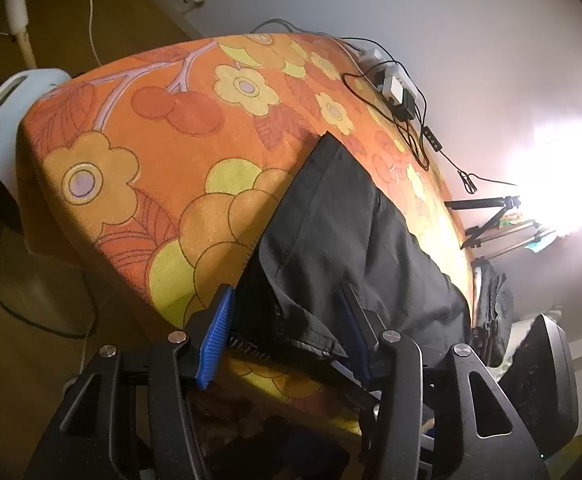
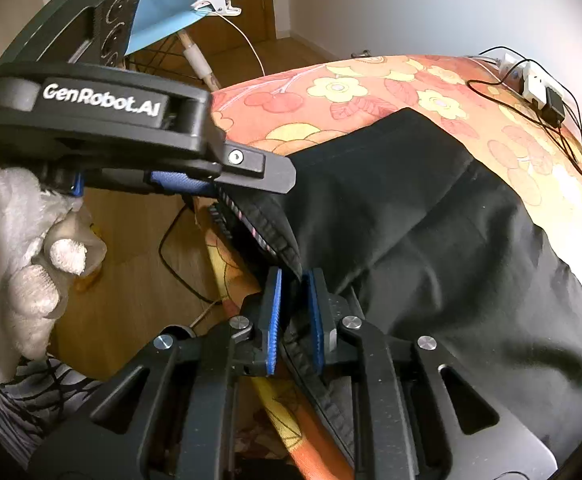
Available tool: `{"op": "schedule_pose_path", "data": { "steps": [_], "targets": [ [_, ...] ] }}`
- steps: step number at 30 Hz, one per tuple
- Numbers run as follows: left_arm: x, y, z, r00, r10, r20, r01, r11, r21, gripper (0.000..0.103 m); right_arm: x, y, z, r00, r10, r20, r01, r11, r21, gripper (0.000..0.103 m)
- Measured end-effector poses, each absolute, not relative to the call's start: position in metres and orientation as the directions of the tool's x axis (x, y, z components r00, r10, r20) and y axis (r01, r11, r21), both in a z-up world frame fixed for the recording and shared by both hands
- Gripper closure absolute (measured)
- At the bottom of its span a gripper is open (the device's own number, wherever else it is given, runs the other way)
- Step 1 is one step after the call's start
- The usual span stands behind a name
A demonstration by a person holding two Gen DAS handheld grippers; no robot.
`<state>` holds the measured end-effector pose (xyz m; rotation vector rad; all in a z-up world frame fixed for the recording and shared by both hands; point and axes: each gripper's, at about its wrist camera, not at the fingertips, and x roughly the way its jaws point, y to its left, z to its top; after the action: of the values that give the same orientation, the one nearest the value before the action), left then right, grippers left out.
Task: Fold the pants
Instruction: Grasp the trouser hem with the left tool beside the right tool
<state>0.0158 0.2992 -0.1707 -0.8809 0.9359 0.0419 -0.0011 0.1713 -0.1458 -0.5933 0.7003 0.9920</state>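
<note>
Black pants (image 1: pixel 343 240) lie lengthwise on a bed with an orange flowered cover (image 1: pixel 151 160); they also show in the right wrist view (image 2: pixel 431 220). My left gripper (image 1: pixel 287 312) is open with its blue pads either side of the waistband at the bed's near edge; it shows from the side in the right wrist view (image 2: pixel 227 188). My right gripper (image 2: pixel 295 296) has its blue pads close around a fold of the waistband (image 2: pixel 275 236) beside it.
A power strip with chargers and black cables (image 1: pixel 395 88) lies at the far right edge of the bed. A white fan heater (image 1: pixel 7 120) stands on the wooden floor at left. A tripod (image 1: pixel 491 216) stands at right by a bright light.
</note>
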Motion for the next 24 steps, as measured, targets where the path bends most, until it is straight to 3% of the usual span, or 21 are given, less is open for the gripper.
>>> {"op": "schedule_pose_path", "data": {
  "steps": [4,6,15,20,24],
  "targets": [
    [0.014,0.304,-0.175,0.629,-0.338,-0.700,-0.399,0.633,-0.664,0.075,-0.010,0.169,-0.143,0.379,0.559,-0.738,-0.896,0.420,-0.143,0.059],
    [0.014,0.306,-0.175,0.639,-0.350,-0.685,-0.400,0.609,-0.685,0.077,-0.017,0.173,-0.144,0.383,0.569,-0.728,-0.901,0.403,-0.160,0.055],
    [0.020,0.301,-0.168,0.648,-0.385,-0.658,-0.369,0.597,-0.713,0.078,-0.020,0.199,-0.155,0.461,0.543,-0.702,-0.869,0.435,-0.234,0.055],
    [0.013,0.315,-0.169,0.658,-0.346,-0.669,-0.403,0.590,-0.700,0.078,-0.019,0.195,-0.154,0.448,0.557,-0.700,-0.877,0.425,-0.224,0.075],
    [0.007,0.326,-0.172,0.665,-0.328,-0.671,-0.434,0.561,-0.705,0.078,-0.016,0.191,-0.152,0.435,0.569,-0.698,-0.880,0.432,-0.197,0.085]
  ]
}}
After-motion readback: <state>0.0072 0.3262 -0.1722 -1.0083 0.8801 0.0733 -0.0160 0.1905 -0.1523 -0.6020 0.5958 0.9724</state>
